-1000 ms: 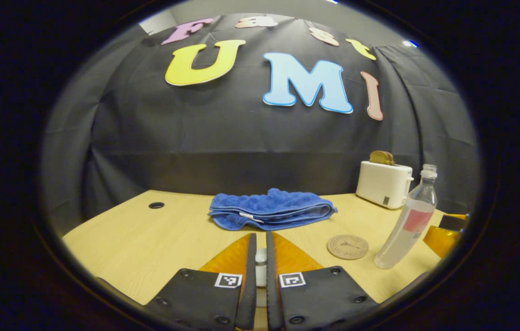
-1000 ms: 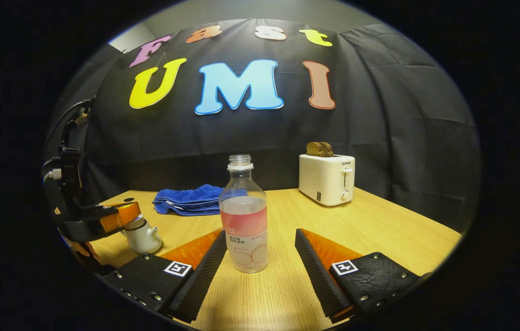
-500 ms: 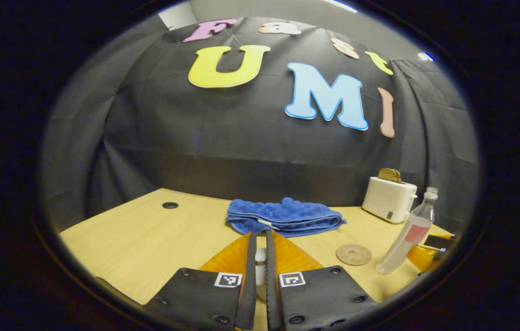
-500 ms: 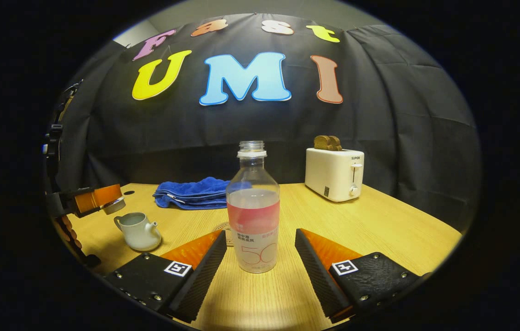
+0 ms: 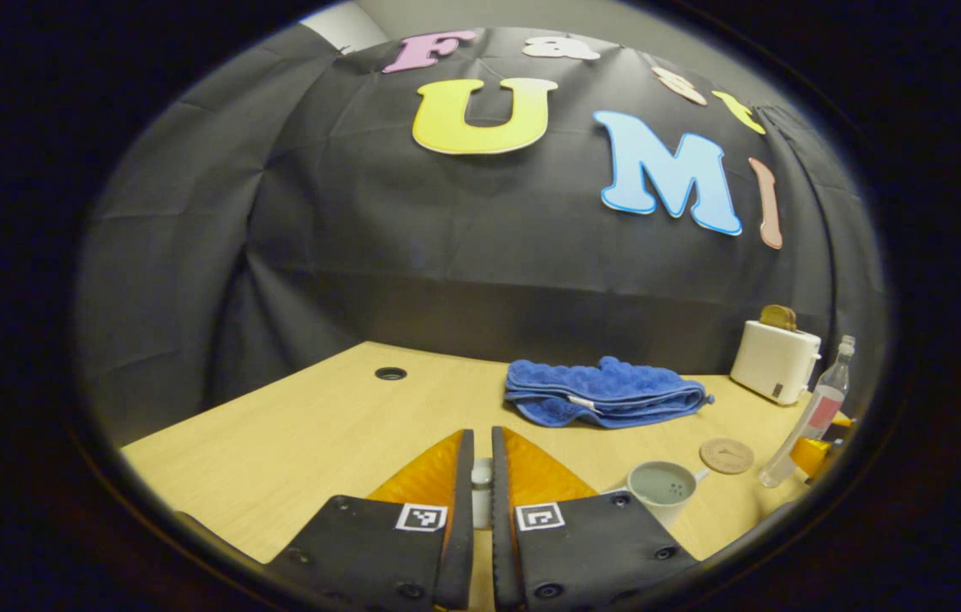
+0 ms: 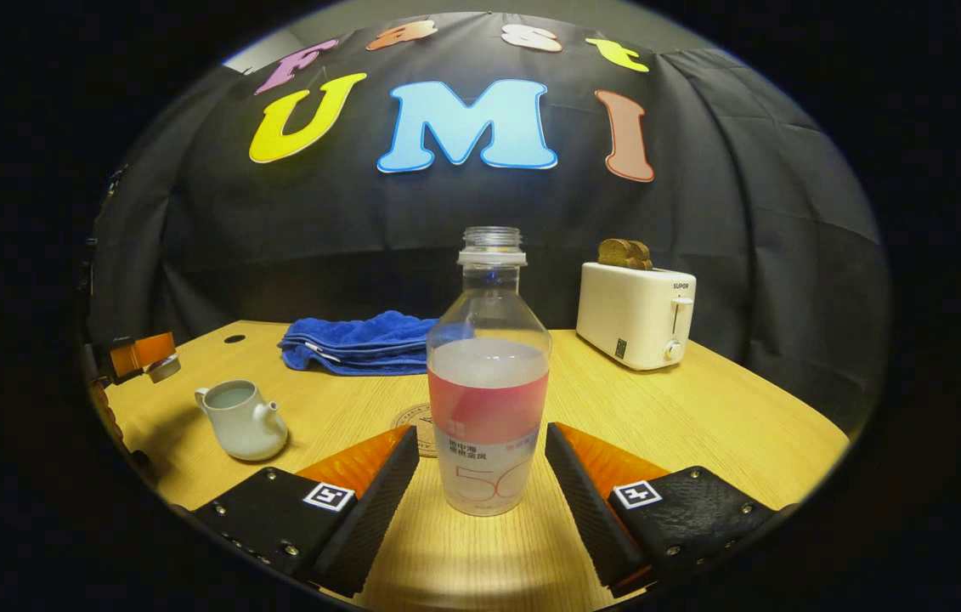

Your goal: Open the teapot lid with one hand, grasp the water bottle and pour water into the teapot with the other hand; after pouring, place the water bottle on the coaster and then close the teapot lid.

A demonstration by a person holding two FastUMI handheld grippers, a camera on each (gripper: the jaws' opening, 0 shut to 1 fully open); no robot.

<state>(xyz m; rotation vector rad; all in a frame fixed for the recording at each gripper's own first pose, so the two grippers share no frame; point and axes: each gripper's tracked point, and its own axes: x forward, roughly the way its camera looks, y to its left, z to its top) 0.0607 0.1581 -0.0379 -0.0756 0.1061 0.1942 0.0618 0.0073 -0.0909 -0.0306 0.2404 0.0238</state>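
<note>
Lid off teapot, bottle between open fingers.
Left gripper [image 5: 482, 450] pinches the teapot lid [image 5: 482, 493] by its knob, held in the air left of the open white teapot [image 6: 240, 418] on the wooden table [image 6: 684, 416]. Right gripper [image 6: 482, 446] spread wide, uncapped water bottle [image 6: 488, 391] upright between its fingers, neither touching. Round coaster [image 5: 726, 456] just behind the bottle. Blue towel [image 6: 361, 342] and white toaster [image 6: 635, 313] stand farther back.
</note>
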